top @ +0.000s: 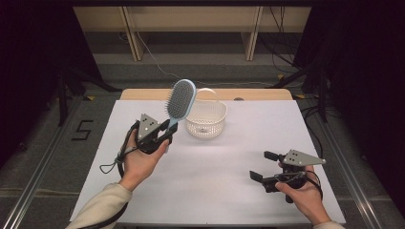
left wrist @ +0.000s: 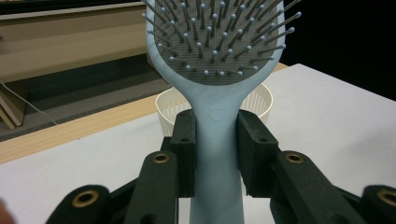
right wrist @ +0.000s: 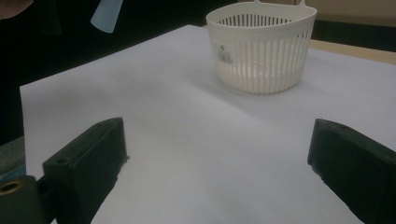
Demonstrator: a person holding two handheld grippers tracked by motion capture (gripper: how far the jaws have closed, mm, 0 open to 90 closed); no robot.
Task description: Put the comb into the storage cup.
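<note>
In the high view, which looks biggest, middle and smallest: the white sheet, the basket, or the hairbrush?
1. White sheet, biggest by far.
2. Basket and hairbrush look about alike. The left gripper holds the brush up off the table, nearer the camera, so I won't rank these two.

Grey floor left of the desk (top: 82, 130): a black "5" marked on it.
White slatted plastic basket (right wrist: 261, 51): small sticker with a barcode, print too small to read.
Light blue plastic hairbrush (left wrist: 217, 116): small embossed emblem on the neck, unreadable.
</note>
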